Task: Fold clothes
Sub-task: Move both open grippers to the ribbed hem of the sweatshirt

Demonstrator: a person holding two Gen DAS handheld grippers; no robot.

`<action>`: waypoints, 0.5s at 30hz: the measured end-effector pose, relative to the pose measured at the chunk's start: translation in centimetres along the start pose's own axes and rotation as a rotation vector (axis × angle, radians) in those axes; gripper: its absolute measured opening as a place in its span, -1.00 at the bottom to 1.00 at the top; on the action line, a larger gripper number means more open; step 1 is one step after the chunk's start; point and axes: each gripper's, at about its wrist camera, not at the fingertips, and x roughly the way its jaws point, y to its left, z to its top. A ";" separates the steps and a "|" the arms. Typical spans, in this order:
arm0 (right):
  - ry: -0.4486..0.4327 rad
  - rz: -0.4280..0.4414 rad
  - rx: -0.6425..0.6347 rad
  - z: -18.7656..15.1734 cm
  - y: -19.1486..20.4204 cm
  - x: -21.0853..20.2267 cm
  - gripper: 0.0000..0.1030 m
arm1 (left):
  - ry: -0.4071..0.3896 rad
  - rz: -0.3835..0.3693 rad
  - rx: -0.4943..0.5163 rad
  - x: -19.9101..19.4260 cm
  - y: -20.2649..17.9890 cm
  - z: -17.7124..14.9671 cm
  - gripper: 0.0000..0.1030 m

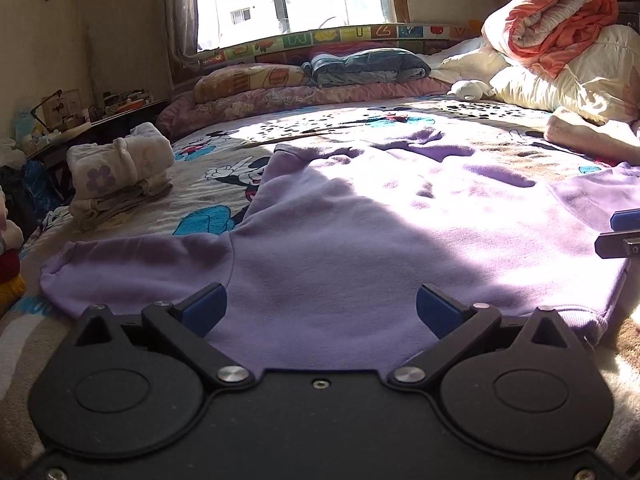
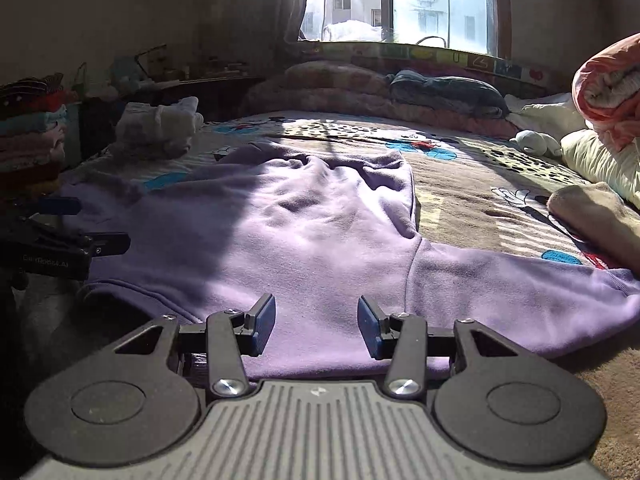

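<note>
Left wrist: the left gripper [image 1: 322,309] hovers with fingers spread wide, empty, over the near hem of the purple sweatshirt [image 1: 360,232] lying flat on the bed [image 1: 208,168], one sleeve out at 9 o'clock, long axis toward 12. Right wrist: the right gripper [image 2: 316,326], fingers apart and empty, sits at the same hem, other sleeve at 3 o'clock. Both are equally near.

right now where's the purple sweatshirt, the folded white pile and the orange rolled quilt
purple sweatshirt [image 1: 360,240], left wrist view, middle of its body
folded white pile [image 1: 120,168], left wrist view, the rolled top piece
orange rolled quilt [image 1: 560,20], left wrist view, its rolled end
</note>
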 end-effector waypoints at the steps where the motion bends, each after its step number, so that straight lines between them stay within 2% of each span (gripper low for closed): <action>1: 0.015 0.003 -0.008 -0.6 0.5 0.3 -0.10 | 0.002 0.004 -0.002 -0.1 0.3 -0.2 0.99; 3: 0.043 0.008 -0.023 -1.9 1.4 0.7 -0.10 | 0.005 0.013 -0.007 -0.4 0.9 -0.5 0.99; 6: 0.022 0.006 0.003 -2.0 1.5 -0.7 -0.09 | 0.010 0.025 -0.014 -0.8 1.7 -1.1 0.99; 10: 0.002 0.009 -0.038 -2.2 2.6 -1.4 -0.09 | -0.098 0.077 0.048 -2.8 0.9 -1.4 0.98; 12: 0.000 0.007 -0.068 -2.6 3.3 -1.3 -0.04 | -0.121 0.063 0.056 -3.1 0.6 -1.5 0.98; 13: 0.002 0.006 -0.081 -2.8 3.6 -1.2 0.06 | -0.130 0.053 0.058 -3.2 0.4 -1.5 0.98; 14: 0.032 0.009 -0.071 -3.1 3.7 -1.0 0.16 | -0.109 0.039 0.058 -3.0 0.3 -1.5 0.98; 15: 0.059 0.013 -0.061 -3.4 3.7 -0.8 0.16 | -0.043 0.021 0.065 -2.1 0.2 -1.5 0.98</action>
